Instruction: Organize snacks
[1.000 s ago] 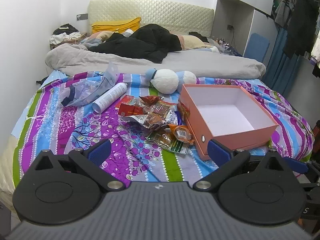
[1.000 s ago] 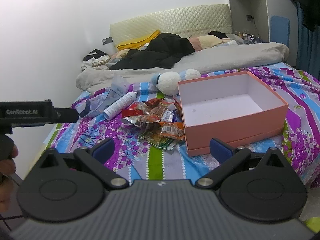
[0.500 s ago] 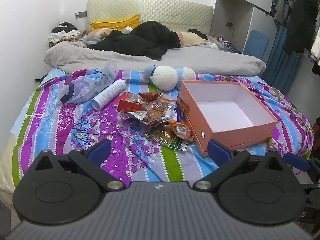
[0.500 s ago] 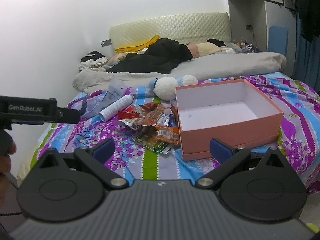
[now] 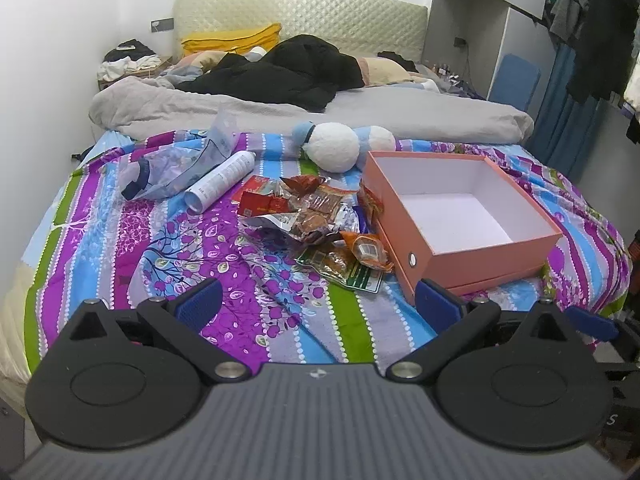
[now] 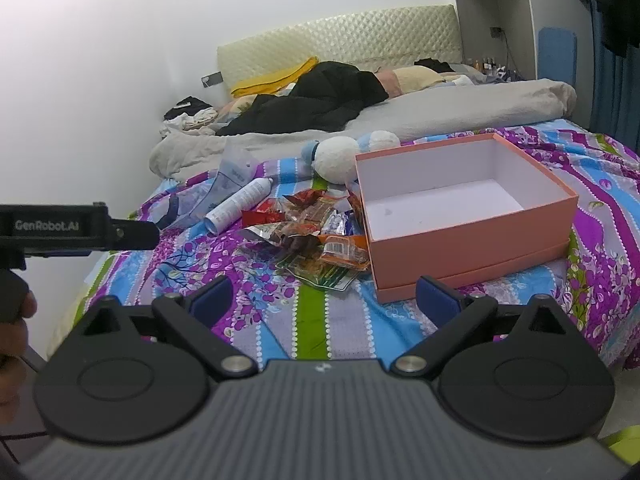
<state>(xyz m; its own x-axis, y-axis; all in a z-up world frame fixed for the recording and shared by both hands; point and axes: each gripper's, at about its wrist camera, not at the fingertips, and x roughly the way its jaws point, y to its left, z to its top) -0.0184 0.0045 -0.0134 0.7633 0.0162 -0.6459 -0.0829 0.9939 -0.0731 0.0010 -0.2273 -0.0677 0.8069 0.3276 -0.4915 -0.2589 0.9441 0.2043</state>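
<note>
A heap of snack packets (image 5: pixel 316 216) (image 6: pixel 312 232) lies on the striped bedspread, just left of an empty orange box (image 5: pixel 460 216) (image 6: pixel 460 208) with a white inside. My left gripper (image 5: pixel 318 300) hangs open over the bed's near edge, short of the packets, nothing between its blue pads. My right gripper (image 6: pixel 324 300) is likewise open and empty, in front of the packets and the box. The left gripper's black body (image 6: pixel 76 228) shows at the left of the right wrist view, with a hand (image 6: pixel 16 320) below it.
A white tube (image 5: pixel 220 186), a clear plastic bag (image 5: pixel 176 168) and a white-and-blue plush toy (image 5: pixel 340 148) lie behind the snacks. Grey duvet (image 5: pixel 400 116), dark clothes and pillows fill the bed's far half. A wall stands left; hanging clothes (image 5: pixel 600 40) at right.
Both grippers have drawn back slightly and risen; the bed and box appear a little farther away. Nothing on the bed has moved.
</note>
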